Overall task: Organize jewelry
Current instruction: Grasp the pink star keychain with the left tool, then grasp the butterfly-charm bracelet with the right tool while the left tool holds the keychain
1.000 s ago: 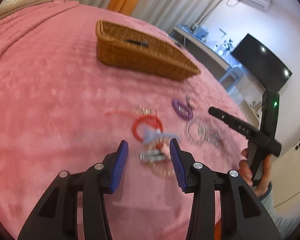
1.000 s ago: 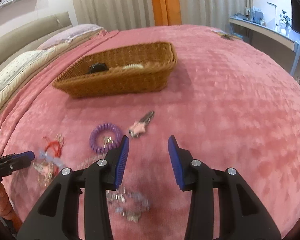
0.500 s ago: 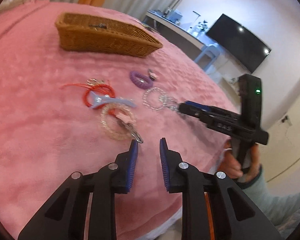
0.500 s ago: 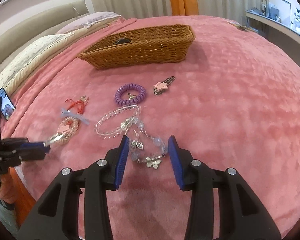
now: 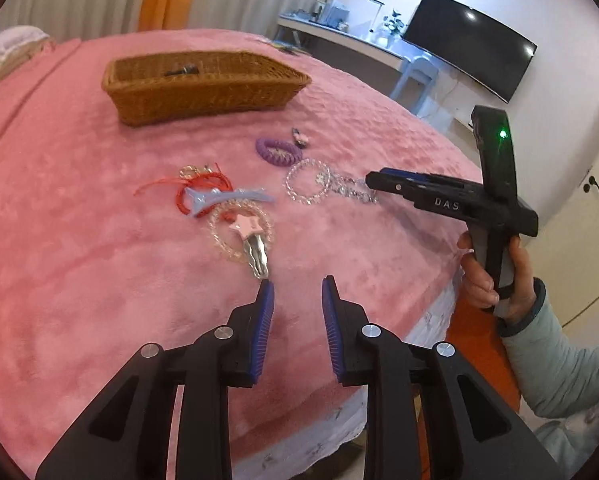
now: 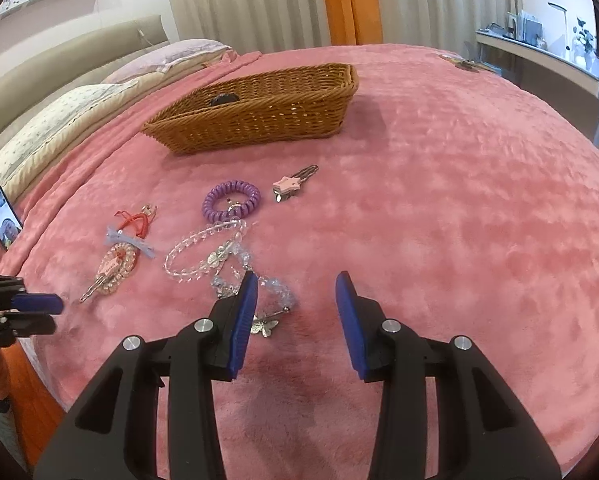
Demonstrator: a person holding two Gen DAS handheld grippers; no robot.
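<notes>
**A:** Left wrist view first: what's nearest?

**B:** The left gripper, narrow, jaws opening, nothing between them. Its tip sits just short of a pink star hair clip lying over a clear bead bracelet on the pink bed.

**A:** And the right gripper?

**B:** Moderately parted and empty, poised over a pale blue bead bracelet with a butterfly charm, likely its next pick.

**A:** Why is everything spread out?

**B:** Probably so each piece can be taken singly. Further on lie a red cord, a blue clip, a purple coil hair tie and a second star clip.

**A:** The container?

**B:** A wicker basket, farthest back, holding one dark item I can't identify.
</notes>
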